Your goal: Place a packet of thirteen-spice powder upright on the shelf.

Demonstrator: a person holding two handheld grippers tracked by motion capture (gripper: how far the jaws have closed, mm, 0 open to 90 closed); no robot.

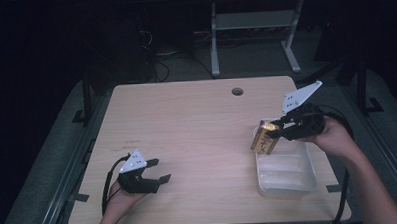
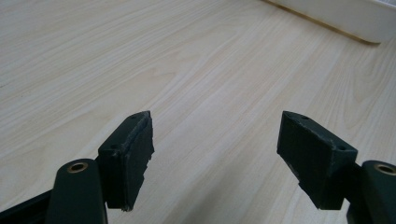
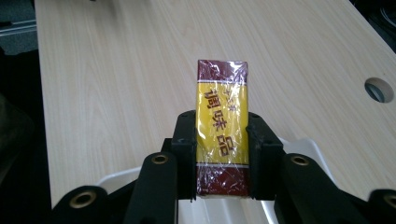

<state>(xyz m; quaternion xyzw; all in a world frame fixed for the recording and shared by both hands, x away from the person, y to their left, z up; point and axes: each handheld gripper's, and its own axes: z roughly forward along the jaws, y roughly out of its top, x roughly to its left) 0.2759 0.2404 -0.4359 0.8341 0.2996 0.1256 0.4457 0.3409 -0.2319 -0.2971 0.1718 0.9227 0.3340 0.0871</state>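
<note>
A yellow and dark red wrapped packet with printed characters sits between the jaws of my right gripper, which is shut on its long sides. In the high view the packet hangs at the far left rim of a white plastic tray, with the right gripper holding it just above that rim. My left gripper rests low over the table's near left part. Its jaws stand open with nothing between them, its fingertips over bare wood.
The light wooden table has a round cable hole at the back. The tray's edge lies ahead of the left gripper. A dark floor and a white metal frame lie beyond the table.
</note>
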